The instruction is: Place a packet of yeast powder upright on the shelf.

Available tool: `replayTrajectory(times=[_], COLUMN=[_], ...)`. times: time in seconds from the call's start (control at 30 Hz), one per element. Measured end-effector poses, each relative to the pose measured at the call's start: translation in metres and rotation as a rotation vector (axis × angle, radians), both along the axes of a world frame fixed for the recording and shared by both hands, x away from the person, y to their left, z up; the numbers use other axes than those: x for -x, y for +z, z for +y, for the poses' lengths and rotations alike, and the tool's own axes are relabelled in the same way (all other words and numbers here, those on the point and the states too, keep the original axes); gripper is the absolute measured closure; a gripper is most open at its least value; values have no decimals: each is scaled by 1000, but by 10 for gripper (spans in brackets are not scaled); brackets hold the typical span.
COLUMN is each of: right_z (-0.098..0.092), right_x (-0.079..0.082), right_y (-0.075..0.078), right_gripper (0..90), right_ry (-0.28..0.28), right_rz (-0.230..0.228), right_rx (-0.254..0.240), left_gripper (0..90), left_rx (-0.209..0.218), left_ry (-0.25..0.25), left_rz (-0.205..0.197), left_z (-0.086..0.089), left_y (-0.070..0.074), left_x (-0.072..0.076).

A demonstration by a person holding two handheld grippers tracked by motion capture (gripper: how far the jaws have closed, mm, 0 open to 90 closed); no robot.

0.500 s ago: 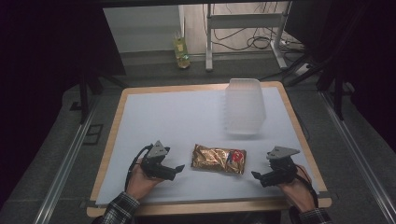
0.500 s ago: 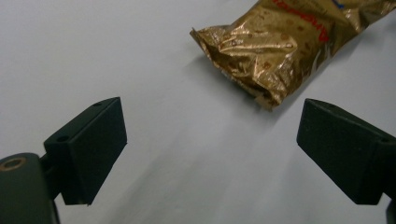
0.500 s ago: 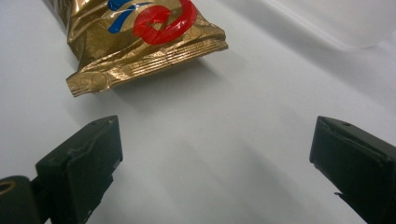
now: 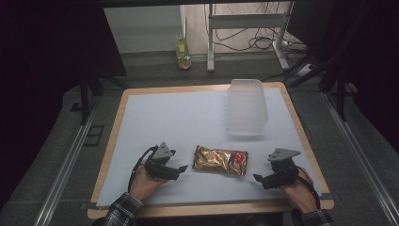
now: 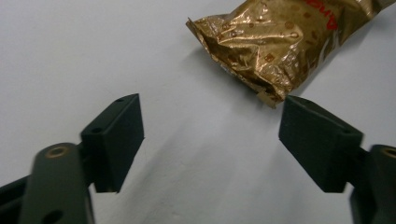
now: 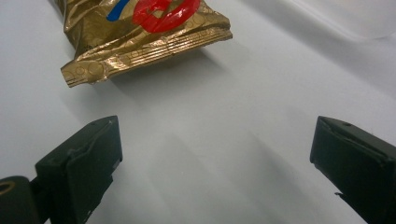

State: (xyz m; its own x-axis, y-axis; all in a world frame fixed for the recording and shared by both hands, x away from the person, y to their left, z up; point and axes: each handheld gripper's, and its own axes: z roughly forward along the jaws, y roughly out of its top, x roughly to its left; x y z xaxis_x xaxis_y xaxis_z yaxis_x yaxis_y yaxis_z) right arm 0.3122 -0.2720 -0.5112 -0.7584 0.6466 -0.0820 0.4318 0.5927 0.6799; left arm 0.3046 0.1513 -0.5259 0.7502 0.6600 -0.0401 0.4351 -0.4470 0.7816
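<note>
High view: gold snack bag [image 4: 220,160] lies between left gripper [image 4: 181,170] and right gripper [image 4: 258,178].

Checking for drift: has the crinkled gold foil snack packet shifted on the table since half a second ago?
No. The gold foil snack packet lies the same way below the clear plastic container, between both open grippers.

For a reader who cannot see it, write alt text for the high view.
A gold snack bag lies near the front of a white table, between a person's two hand-held grippers, the left gripper and the right gripper, both open and apart from it. A clear plastic container stands farther back on the right.
</note>
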Motion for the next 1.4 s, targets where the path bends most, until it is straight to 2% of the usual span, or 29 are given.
replayTrajectory(times=[0.2,0.37,0.63,0.7,0.93,1.13,1.4], right_z=[0,-2,-2,-2,-2,-3,-3], right_x=[0,-1,-1,-1,-1,-1,-1], right_y=[0,0,1,1,1,1,1], right_gripper=[26,26,26,26,26,26,26], right_ry=[-8,-21,-27,-28,-30,-31,-33], right_rz=[1,5,0,1,5,5,6], right_rx=[0,0,6,7,8,5,5], left_gripper=[365,488,604,622,730,882,893], left_rx=[43,58,84,81,71,71,78], left_ry=[-8,-26,-51,-67,-77,-80,-92], left_rz=[1,-17,-30,-36,-60,-55,-56], left_z=[-1,-5,-14,-18,-27,-37,-49], left_y=[4,9,16,18,19,17,11], left_x=[-1,-1,-2,-2,-3,-7,-15])
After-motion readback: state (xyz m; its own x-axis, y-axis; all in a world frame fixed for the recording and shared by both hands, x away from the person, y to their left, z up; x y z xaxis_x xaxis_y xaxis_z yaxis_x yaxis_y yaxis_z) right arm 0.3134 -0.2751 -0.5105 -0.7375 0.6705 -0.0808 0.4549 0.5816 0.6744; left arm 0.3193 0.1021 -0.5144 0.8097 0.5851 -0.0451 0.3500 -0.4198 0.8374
